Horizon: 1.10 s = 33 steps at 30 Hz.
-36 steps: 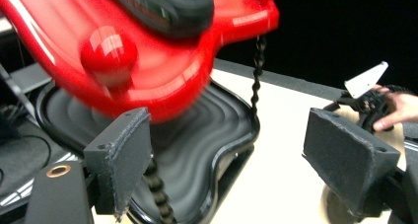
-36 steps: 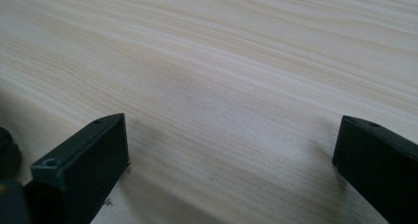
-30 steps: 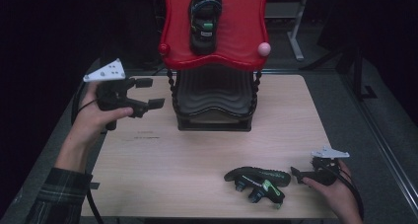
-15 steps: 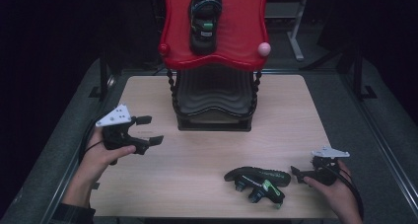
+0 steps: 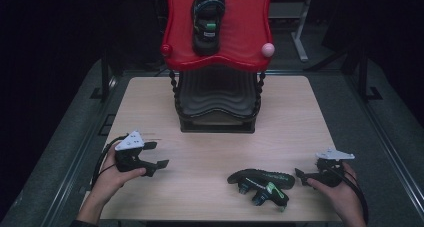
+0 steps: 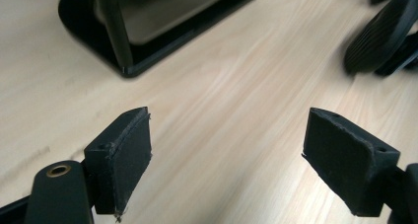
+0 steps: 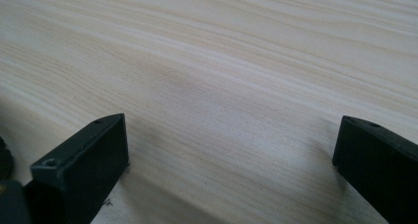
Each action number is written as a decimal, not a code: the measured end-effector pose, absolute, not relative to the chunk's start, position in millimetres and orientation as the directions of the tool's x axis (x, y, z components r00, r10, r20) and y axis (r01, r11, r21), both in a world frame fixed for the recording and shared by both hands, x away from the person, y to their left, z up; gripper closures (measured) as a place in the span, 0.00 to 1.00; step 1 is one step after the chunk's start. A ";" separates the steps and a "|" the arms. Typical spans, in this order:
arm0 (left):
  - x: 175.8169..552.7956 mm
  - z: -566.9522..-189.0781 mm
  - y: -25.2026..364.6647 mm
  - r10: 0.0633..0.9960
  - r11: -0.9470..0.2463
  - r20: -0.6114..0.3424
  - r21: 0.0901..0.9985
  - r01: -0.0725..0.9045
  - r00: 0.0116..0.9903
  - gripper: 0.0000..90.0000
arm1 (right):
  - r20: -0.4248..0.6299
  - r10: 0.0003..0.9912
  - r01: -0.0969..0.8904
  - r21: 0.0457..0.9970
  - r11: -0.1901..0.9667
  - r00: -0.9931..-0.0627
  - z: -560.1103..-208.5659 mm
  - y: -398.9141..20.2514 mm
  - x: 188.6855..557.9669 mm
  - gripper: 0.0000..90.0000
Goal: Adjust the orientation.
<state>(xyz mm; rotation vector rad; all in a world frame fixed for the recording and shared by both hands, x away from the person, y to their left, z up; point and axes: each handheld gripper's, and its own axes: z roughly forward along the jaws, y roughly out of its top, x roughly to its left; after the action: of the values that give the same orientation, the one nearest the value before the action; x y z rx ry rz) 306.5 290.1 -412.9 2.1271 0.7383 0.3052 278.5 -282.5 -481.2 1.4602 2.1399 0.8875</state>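
1. Just ahead of the right gripper's (image 5: 301, 176) jaw tips, a black sandal with green trim (image 5: 260, 183) lies near the front edge of the wooden table (image 5: 295, 117), close by the jaws but apart from them; a person's right hand (image 5: 340, 189) holds the tool low at the tabletop.

2. Both pairs of jaws stand wide apart with nothing between them: the right gripper view shows bare wood grain between its pads, and the left gripper view shows the same.

3. Well to the far side of that sandal, the left gripper (image 5: 156, 156) is held just above the table, its jaws pointing toward the sandal, whose dark sole (image 6: 382, 31) shows ahead and to one side of them in the left gripper view.

4. Beyond both tools, the two-tier rack's (image 5: 217, 102) red top shelf (image 5: 245, 34) already carries the matching sandal (image 5: 207, 19).

5. Judged from this layout, the step in hand is the approach to the second sandal.

6. The next move likely calls for one gripper to slide its open jaws around the sole or strap, close firmly, then lift clear toward the rack.
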 end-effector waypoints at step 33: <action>306.5 -474.4 298.8 0.664 -0.537 0.003 0.698 0.474 0.748 0.00 | 0.157 0.785 0.564 0.778 0.275 -0.599 -417.4 -273.0 251.6 1.00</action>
<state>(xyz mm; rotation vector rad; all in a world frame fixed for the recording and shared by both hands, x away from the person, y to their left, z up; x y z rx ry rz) 306.5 298.8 -474.4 2.2420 0.8505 0.3491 251.6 -273.0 -417.4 1.2444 2.2880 1.2288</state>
